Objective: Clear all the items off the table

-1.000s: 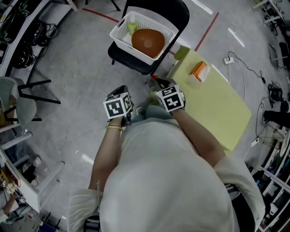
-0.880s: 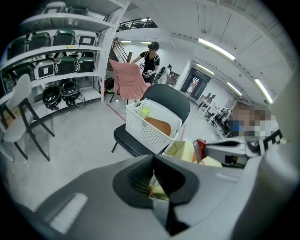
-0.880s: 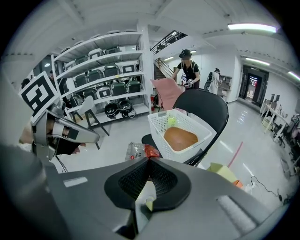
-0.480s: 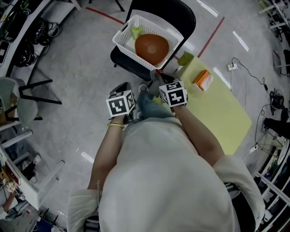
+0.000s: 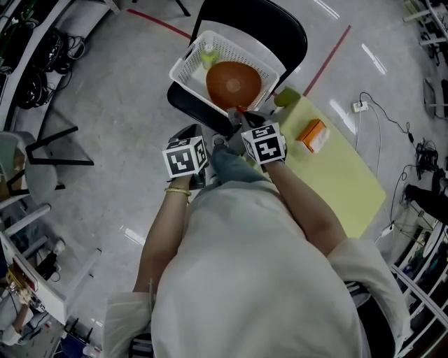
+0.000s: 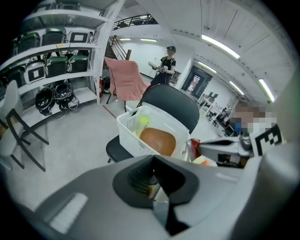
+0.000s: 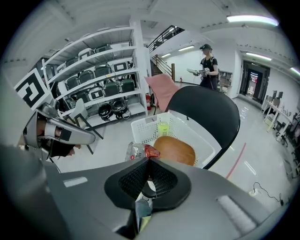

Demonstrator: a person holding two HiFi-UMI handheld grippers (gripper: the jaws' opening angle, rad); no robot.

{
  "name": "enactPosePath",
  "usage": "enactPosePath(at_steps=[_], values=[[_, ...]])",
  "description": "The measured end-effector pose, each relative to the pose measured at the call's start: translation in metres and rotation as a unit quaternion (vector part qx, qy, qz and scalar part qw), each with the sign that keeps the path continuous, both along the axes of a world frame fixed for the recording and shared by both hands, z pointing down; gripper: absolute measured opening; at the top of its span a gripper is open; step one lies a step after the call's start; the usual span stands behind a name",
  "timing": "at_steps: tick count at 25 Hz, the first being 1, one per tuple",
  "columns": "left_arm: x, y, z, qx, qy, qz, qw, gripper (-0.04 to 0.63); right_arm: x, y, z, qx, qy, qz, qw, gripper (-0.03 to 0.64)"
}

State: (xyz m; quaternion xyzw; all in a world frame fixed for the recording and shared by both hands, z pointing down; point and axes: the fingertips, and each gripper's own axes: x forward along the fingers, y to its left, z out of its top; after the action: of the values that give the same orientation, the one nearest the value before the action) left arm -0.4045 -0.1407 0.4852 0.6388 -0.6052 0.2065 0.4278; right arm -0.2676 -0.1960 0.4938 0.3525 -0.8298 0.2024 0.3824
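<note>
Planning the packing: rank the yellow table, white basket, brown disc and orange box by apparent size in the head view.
1. yellow table, largest
2. white basket
3. brown disc inside it
4. orange box, smallest

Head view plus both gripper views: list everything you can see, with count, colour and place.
basket: one, white, on the chair seat
chair: one, black, by the table's far corner
round dish: one, brown, in the basket
bottle: one, yellow-green, in the basket
table: one, pale yellow-green, on the person's right
box: one, orange, on the table
small green thing: one, green, at the table's corner nearest the chair
snack packet: one, red and clear, pinched in the right gripper
shelves: one rack, white, behind, loaded with dark cases
left gripper: one, grey, shut
right gripper: one, grey, shut on the snack packet
</note>
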Motion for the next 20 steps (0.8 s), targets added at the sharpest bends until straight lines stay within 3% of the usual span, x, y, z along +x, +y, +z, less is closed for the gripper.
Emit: enactPosePath(at_steps=[20], values=[[0.009, -0.092, 0.045, -0.050, 0.007, 0.029, 0.9983, 0.009, 0.004, -0.068, 0.061, -0.060, 0.030, 0.021, 0.998, 0.008]])
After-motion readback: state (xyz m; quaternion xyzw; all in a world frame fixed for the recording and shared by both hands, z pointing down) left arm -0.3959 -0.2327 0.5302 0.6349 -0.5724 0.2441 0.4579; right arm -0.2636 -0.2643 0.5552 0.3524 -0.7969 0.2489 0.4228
